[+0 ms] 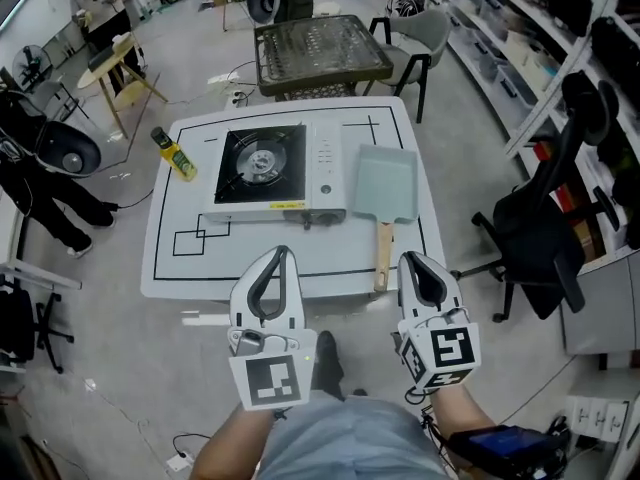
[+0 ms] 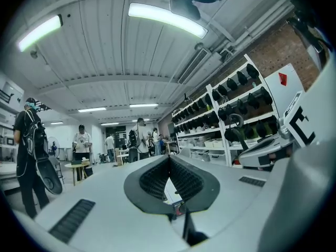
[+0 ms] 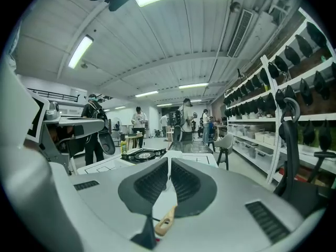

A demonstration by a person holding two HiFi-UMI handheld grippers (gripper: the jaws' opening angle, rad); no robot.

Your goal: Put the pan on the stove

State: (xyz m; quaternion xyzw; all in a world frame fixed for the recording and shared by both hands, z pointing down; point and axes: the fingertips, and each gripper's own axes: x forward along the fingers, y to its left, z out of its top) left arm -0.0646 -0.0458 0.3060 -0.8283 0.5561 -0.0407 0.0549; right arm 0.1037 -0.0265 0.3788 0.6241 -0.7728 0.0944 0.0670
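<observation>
**Head view:** A white table (image 1: 170, 268) marked with black lines stands below the camera. A portable gas stove (image 1: 270, 173) sits near the table's middle, and its burner is bare. The pan (image 1: 385, 183), square and pale blue-green, lies flat on the table just beside the stove's right end. Its wooden handle (image 1: 384, 253) points back toward the person. A yellow bottle (image 1: 175, 155) stands off the stove's left side. The left tool (image 1: 284, 252) and the right tool (image 1: 408, 260) are held by the table's near edge, tips pointing forward, and neither touches anything. The right tool's tips are near the end of the handle. A black office chair (image 1: 545, 228) stands on the floor to the right.

**Left gripper view:** The left tool's two dark ribbed jaws meet at their tips, and nothing is between them. Beyond them is a long room, with people (image 2: 31, 151) standing at the left and shelves (image 2: 226, 130) along the right wall.

**Right gripper view:** The right tool's jaws are pressed together and empty. The end of the wooden handle shows just below them, untouched. Farther off, the stove and the bottle stand on the table.
</observation>
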